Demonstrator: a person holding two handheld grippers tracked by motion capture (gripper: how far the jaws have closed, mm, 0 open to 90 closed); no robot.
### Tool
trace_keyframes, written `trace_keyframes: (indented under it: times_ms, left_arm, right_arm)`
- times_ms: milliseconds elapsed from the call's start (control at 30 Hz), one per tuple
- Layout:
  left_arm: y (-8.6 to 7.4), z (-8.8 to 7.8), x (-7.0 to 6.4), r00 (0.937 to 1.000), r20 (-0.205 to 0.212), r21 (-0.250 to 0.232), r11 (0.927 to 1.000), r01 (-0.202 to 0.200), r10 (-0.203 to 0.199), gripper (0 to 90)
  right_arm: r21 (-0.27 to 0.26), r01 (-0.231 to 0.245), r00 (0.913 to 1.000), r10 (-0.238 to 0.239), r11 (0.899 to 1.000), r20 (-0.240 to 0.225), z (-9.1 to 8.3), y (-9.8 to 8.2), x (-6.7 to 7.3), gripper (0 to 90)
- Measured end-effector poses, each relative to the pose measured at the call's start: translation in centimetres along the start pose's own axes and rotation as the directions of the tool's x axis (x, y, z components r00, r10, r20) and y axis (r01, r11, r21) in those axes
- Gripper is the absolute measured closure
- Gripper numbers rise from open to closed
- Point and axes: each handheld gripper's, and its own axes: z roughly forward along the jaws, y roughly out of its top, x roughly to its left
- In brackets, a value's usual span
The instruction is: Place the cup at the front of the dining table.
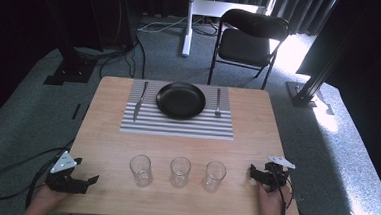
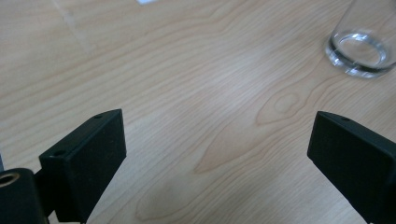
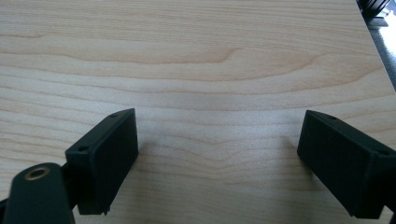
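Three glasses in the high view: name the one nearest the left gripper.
The leftmost glass: it stands closest to the left gripper, ahead of the other two.

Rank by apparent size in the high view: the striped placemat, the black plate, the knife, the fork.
1. Grey-and-white striped placemat, the largest by far.
2. Round black plate.
3. Silver metal knife, left of the plate.
4. Silver metal fork, right of the plate, a little shorter than the knife.

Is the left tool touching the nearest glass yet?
Apart. In the left gripper view, bare wood lies between the open left tool and the glass; the high view shows the same gap.
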Motion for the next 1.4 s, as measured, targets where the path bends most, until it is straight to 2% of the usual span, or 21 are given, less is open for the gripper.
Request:
trace_keyframes:
  times_ms: [167,233,600,733,833,967,1100,1267,1400]
  left_arm:
    - [0.5,-0.3,-0.5,0.9992,0.039,-0.024,0.9997,-0.002,0.003,5.0]
    - [0.9,-0.3,-0.9,0.9986,0.051,-0.027,0.9995,-0.014,0.016,4.9]
    - [2.4,-1.0,-2.2,0.9942,0.084,-0.068,0.9958,-0.062,0.068,5.0]
    - [2.9,-1.2,-2.5,0.9916,0.107,-0.091,0.9938,-0.064,0.073,5.0]
    - [3.2,-1.0,-2.7,0.991,0.115,-0.084,0.9947,-0.059,0.069,5.0]
    - [3.6,-0.9,-3.0,0.99,0.115,-0.089,0.9934,-0.071,0.081,4.9]
    - [4.2,-1.1,-3.4,0.9851,0.146,-0.104,0.9916,-0.076,0.091,5.0]
    - [5.2,-1.2,-4.2,0.9805,0.148,-0.117,0.9867,-0.113,0.13,5.0]
    - [5.8,-1.1,-4.4,0.9728,0.185,-0.132,0.9844,-0.116,0.14,4.9]
  right_arm:
    - [0.0,0.0,1.0,0.0,1.0,0.0,0.0,0.0,0.0,11.7]
    - [0.0,0.0,1.0,0.0,1.0,0.0,0.0,0.0,0.0,11.7]
    - [0.0,-0.001,1.0,0.001,1.0,0.0,0.0,0.0,0.0,11.7]
    - [0.0,0.0,1.0,0.0,1.0,0.0,0.0,0.0,0.0,11.8]
    - [0.0,0.0,1.0,0.0,1.0,0.0,0.0,0.0,0.0,11.8]
    - [0.0,0.0,1.0,0.0,1.0,0.0,0.0,0.0,0.0,11.7]
    - [0.0,0.0,1.0,0.0,1.0,0.0,0.0,0.0,0.0,11.7]
    - [0.0,0.0,1.0,0.0,1.0,0.0,0.0,0.0,0.0,11.7]
    - [0.001,-0.001,1.0,0.001,1.0,0.0,0.0,0.0,0.0,11.8]
